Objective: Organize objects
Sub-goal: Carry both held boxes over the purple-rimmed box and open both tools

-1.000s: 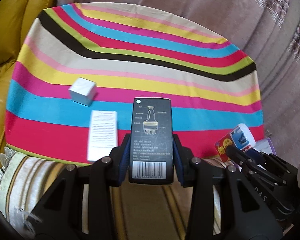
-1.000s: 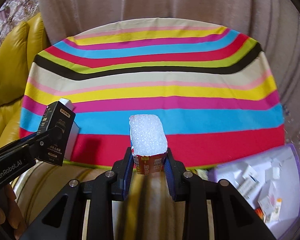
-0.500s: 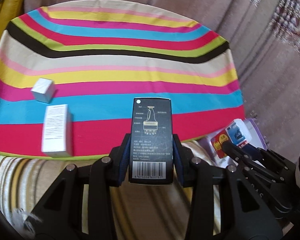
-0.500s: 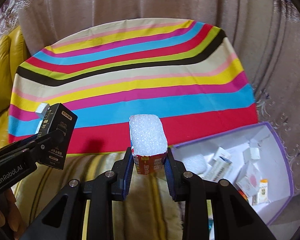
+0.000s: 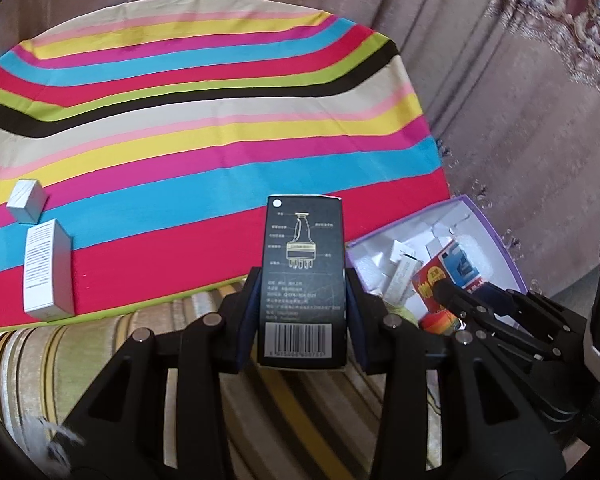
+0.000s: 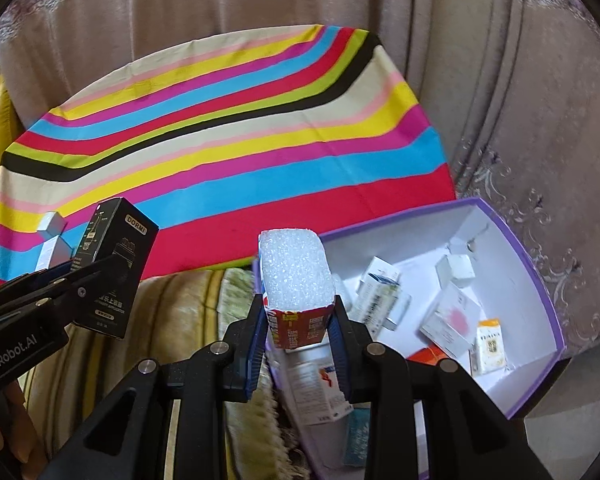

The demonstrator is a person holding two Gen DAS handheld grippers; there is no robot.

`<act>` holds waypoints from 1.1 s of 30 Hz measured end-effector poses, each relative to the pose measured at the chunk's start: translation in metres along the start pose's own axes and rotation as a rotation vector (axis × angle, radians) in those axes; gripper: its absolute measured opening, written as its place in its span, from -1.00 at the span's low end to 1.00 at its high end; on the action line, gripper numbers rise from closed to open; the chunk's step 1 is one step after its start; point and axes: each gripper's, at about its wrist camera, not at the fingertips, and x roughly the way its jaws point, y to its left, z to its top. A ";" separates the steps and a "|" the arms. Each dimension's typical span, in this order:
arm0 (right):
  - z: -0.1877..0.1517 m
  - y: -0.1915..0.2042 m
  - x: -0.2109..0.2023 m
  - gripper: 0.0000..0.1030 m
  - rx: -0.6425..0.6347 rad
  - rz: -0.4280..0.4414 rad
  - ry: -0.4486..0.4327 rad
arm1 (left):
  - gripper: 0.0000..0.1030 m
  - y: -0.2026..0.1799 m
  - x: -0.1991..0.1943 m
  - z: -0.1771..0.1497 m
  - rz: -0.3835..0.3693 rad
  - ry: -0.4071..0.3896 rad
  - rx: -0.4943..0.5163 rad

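While our left gripper (image 5: 302, 300) pinches a black box (image 5: 303, 280) whose end reads DORMI only in the right view, we clamp a foam-filled red carton (image 6: 298, 292) in our right gripper (image 6: 298, 340) over the purple bin (image 6: 540, 280), "GenRobot.AI" lettered on the left gripper's side.

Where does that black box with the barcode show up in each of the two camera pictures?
Left wrist view: the black box stands upright at centre, clamped in the left gripper.
Right wrist view: the same box sits at the left edge, tilted, in that gripper.
Shared landmark: the purple storage box, right of the striped cloth in both.
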 end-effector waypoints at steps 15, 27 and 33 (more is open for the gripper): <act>-0.015 -0.046 -0.005 -0.40 0.086 -0.045 0.021 | -0.16 -0.041 0.015 -0.006 -0.066 0.053 0.081; -0.016 -0.102 -0.015 -0.39 0.194 -0.132 0.002 | -0.16 -0.080 0.030 -0.004 -0.180 0.091 0.146; -0.014 -0.118 -0.017 -0.31 0.235 -0.152 0.003 | 0.02 -0.094 0.037 -0.005 -0.219 0.119 0.182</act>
